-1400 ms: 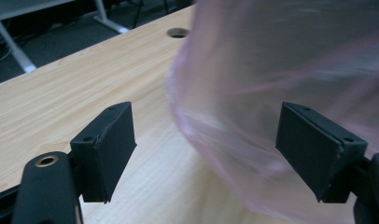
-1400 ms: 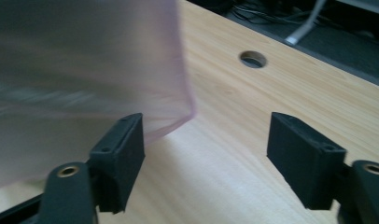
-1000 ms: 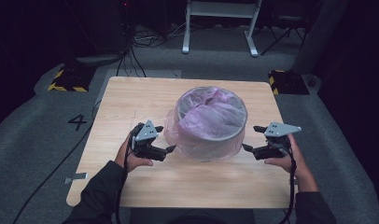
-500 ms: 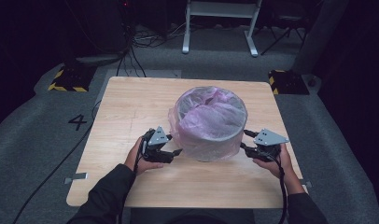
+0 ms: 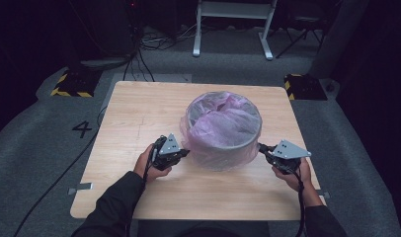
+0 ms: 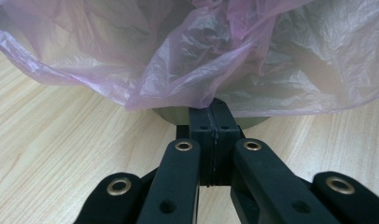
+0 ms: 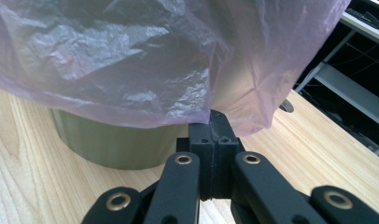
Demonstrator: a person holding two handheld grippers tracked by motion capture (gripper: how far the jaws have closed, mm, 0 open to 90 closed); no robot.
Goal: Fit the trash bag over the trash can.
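Jaws on both sides have just been closing: our left gripper [image 5: 181,154] & right gripper [image 5: 263,149] each pinch the bag [image 5: 223,123] hem, film between pads. Grip looks done; pulling the hem off the bin [image 7: 113,144] is left, we reckon. Bin sits upright between grippers, axis vertical, mouth up, on table [image 5: 139,113].

A wooden table [image 5: 139,118] stands on grey floor [image 5: 35,148]; a bin [image 5: 223,143] lined with a pink bag [image 5: 223,121] sits on it.
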